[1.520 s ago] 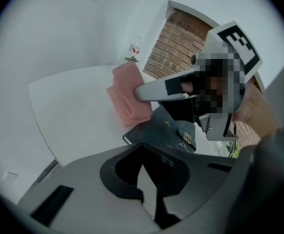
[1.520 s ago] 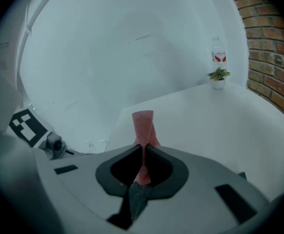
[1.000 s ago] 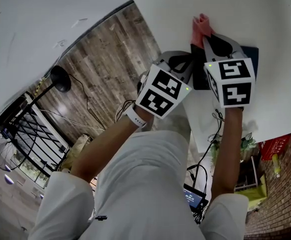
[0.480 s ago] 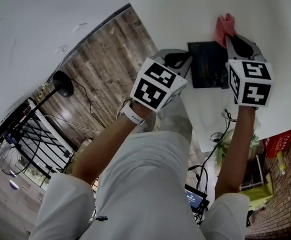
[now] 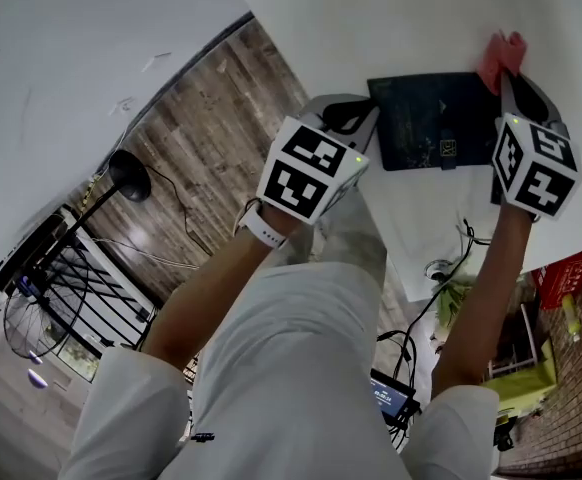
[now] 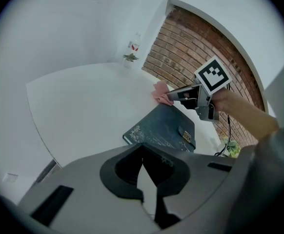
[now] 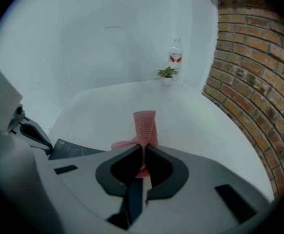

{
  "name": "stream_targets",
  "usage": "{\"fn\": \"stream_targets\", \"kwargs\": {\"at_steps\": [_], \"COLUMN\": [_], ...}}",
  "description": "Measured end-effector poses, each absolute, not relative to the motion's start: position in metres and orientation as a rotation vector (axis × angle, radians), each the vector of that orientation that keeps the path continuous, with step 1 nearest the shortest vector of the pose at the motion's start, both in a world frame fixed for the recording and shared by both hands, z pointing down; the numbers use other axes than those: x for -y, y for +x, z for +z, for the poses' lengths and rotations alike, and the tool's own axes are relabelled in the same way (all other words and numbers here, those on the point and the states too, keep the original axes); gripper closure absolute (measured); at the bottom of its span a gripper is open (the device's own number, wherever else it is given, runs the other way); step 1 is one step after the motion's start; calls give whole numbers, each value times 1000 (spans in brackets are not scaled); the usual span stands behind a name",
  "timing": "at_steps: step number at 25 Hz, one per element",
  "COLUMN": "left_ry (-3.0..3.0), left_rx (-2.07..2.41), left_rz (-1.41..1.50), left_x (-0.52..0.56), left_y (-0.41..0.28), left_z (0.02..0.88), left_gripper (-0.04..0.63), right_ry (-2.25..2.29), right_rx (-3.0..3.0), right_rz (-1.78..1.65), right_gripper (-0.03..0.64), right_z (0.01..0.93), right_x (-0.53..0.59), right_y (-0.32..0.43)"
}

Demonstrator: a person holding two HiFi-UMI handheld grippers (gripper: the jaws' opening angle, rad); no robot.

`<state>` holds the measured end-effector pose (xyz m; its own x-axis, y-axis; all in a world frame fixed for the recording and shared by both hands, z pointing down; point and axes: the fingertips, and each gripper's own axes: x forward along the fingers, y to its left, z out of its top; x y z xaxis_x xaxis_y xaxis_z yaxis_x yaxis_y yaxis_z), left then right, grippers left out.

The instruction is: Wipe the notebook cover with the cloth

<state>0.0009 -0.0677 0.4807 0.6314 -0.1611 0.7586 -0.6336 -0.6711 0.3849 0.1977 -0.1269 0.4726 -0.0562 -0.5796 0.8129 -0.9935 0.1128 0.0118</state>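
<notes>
A dark blue notebook [image 5: 431, 120] with a gold clasp lies closed near the edge of the white table [image 5: 371, 18]. My right gripper [image 5: 511, 78] is shut on a pink cloth [image 5: 501, 54], which hangs at the notebook's far right corner. In the right gripper view the cloth [image 7: 144, 126] sticks up from between the jaws, with the notebook [image 7: 73, 149] off to the left. My left gripper [image 5: 363, 120] is shut with nothing in it, its tips at the notebook's left edge. In the left gripper view the notebook [image 6: 161, 130] lies just ahead of the jaws.
A water bottle [image 7: 175, 52] and a small potted plant [image 7: 167, 74] stand at the table's far end. A brick wall [image 7: 249, 82] runs along the right side. The table's edge and wooden floor [image 5: 201, 138] lie to the left, with cables below.
My right gripper has swept the cloth from the notebook's left side across to its right corner, uncovering the cover. The left gripper has barely moved.
</notes>
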Motion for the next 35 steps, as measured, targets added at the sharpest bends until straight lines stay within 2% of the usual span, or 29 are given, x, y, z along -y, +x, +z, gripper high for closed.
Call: {"fn": "stream_targets", "kwargs": {"at_steps": [7,17,35], "left_ry": [2230,2325,2443], "left_rx": [628,630,663], "left_rz": [979,964,773], "left_x": [68,57,21], "left_y": [1,4,-23], "left_z": [478,446,356], "left_gripper": [577,577,577], "right_ry": [1741,1903,1968], "right_rx": [1590,1595,1733], "right_rz": [775,803,691], "right_gripper": [586,586,586], "right_z": [460,421,325], "right_x": [97,55,-12], "right_y": [232,227,153]}}
